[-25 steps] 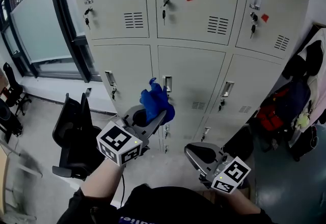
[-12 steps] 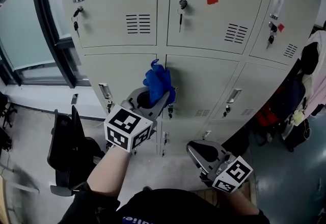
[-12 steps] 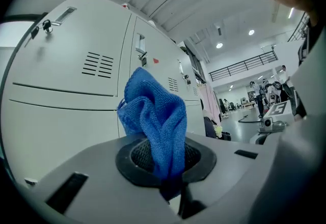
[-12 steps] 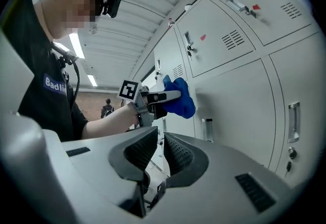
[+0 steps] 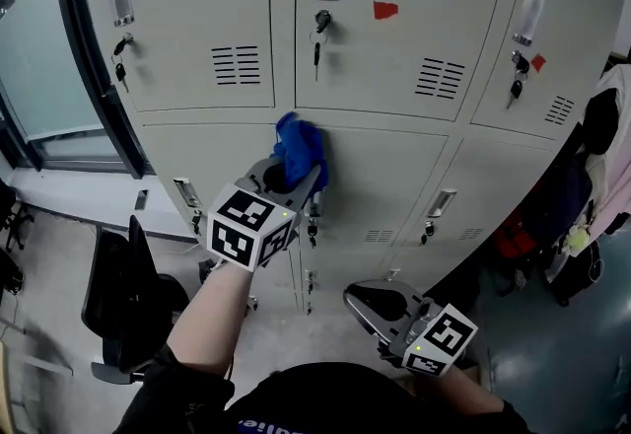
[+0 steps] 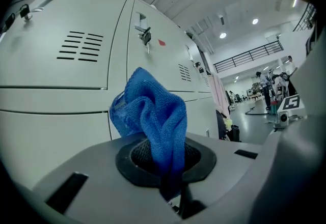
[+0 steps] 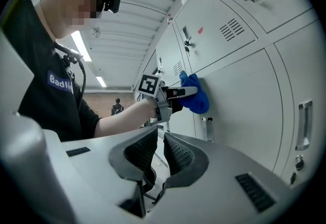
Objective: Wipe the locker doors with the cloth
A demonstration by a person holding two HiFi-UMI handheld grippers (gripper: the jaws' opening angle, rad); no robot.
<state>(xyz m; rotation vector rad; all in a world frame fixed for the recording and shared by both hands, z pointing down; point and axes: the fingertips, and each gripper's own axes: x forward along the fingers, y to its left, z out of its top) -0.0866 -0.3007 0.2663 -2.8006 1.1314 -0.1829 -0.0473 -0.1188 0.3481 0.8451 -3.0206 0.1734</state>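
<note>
The blue cloth (image 5: 301, 148) is held tight in the closed jaws of the left gripper (image 5: 292, 178). It is pressed on the top of a middle locker door (image 5: 385, 187). It is bunched up, and its long side points from the jaws up at the door. The right gripper (image 5: 367, 301) is held low, jaws nearly together, with nothing in them. The wiping seems only just started, and most doors are likely still left to do.
</note>
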